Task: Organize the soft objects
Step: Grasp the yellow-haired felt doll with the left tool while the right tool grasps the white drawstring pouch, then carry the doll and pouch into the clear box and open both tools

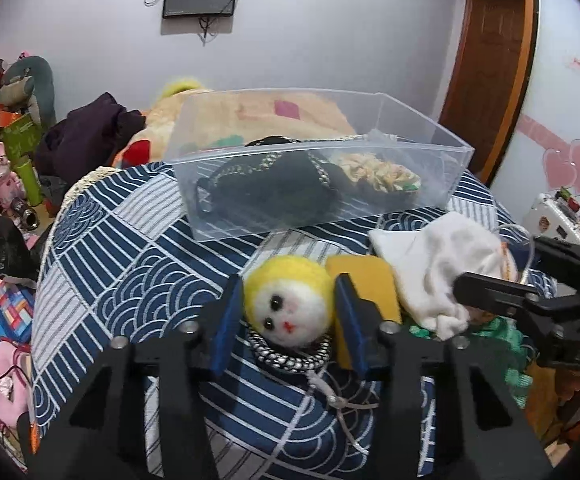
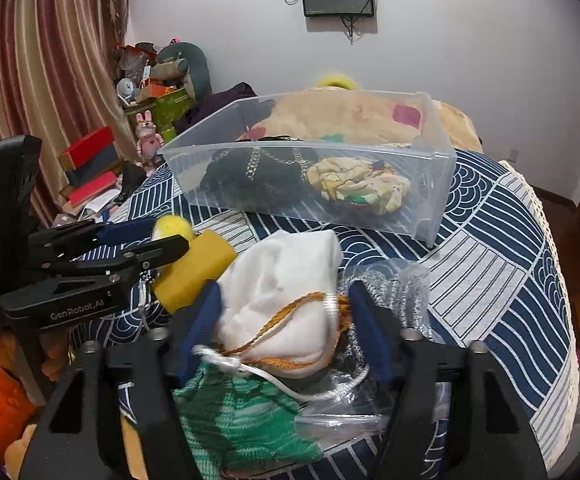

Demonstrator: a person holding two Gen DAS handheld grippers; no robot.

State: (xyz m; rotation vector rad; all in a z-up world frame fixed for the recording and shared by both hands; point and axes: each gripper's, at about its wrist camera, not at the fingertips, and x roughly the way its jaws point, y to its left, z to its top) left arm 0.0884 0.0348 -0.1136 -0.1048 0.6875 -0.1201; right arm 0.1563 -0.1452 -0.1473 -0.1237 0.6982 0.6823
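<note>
A yellow-and-white felt doll head (image 1: pixel 288 306) sits between the blue pads of my left gripper (image 1: pixel 288 312), which is closed on it just above the tablecloth; it also shows in the right wrist view (image 2: pixel 172 229). My right gripper (image 2: pixel 286 320) has its fingers on either side of a white drawstring pouch (image 2: pixel 280 300), touching it; the pouch also shows in the left wrist view (image 1: pixel 434 268). A yellow sponge (image 1: pixel 364 280) lies between doll and pouch. The clear plastic bin (image 1: pixel 422 196) holds a black item (image 1: pixel 266 188) and a floral scrunchie (image 1: pixel 374 172).
A black-and-white hair tie (image 1: pixel 290 354) lies under the doll. A green knit piece (image 2: pixel 246 416) and a plastic bag with a grey item (image 2: pixel 386 292) lie near the table's edge. The blue patterned tablecloth (image 1: pixel 130 264) covers the table. Clutter (image 2: pixel 90 168) stands at the left.
</note>
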